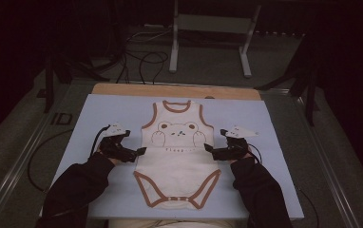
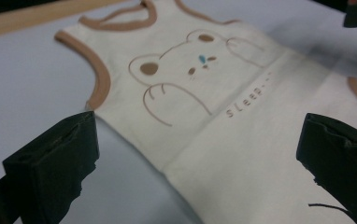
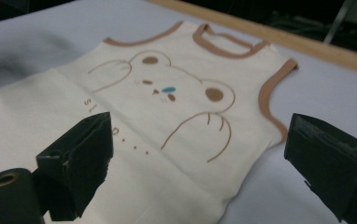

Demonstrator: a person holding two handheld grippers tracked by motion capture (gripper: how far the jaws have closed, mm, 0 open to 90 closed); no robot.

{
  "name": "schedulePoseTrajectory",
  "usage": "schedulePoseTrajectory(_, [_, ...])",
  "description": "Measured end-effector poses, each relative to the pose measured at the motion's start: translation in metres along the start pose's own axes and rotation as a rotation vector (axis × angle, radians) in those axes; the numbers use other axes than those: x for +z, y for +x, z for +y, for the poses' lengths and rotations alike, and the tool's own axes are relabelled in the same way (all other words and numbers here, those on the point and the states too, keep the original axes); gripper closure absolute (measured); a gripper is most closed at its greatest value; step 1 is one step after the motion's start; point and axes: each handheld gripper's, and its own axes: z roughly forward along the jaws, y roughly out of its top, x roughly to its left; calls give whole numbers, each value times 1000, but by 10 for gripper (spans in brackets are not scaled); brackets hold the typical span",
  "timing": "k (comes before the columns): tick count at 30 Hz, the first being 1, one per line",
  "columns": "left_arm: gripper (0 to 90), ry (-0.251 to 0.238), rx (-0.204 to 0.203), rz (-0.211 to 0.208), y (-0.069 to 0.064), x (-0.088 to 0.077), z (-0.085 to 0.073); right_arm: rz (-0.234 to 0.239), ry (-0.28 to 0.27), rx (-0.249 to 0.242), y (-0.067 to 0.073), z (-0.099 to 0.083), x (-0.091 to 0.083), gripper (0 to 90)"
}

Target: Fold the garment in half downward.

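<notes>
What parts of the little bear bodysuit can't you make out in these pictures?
- Bodysuit back: lies face up in the high view.
- Printed word: too small in the high view.
- Crotch snaps: cut off by the bottom edge in the left gripper view.
- Table patch: blurred in the right gripper view.

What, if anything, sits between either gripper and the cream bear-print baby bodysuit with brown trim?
Nothing visible. The left gripper and right gripper flank the cream bear-print baby bodysuit with brown trim, which lies flat on the pale blue mat. Both sets of jaws stand open at its side edges.
</notes>
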Motion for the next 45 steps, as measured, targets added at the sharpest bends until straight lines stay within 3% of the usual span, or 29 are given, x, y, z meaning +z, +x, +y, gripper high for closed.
schedulePoseTrajectory(9, [2, 74, -10, 7, 6, 14, -3, -6, 34, 37, -5, -4, 10, 80])
schedulePoseTrajectory(15, [3, 127, -12, 6, 7, 25, -3, -22, 92, 71, -9, -8, 20, 84])
schedulePoseTrajectory(18, [29, 159, -16, 4, 7, 29, -2, -28, 127, 105, -14, -10, 26, 143])
schedulePoseTrajectory(23, [64, 188, -16, 18, 7, 34, -3, -30, 153, 116, -17, -11, 32, 223])
schedulePoseTrajectory(31, [293, 214, -39, 54, 11, 43, -4, -57, 208, 150, -26, -15, 41, 306])
schedulePoseTrajectory(34, [374, 217, -54, 87, 13, 49, -3, -64, 230, 150, -28, -18, 44, 398])
schedulePoseTrajectory(45, [564, 241, -68, 116, 17, 57, -2, -71, 258, 134, -27, -18, 46, 527])
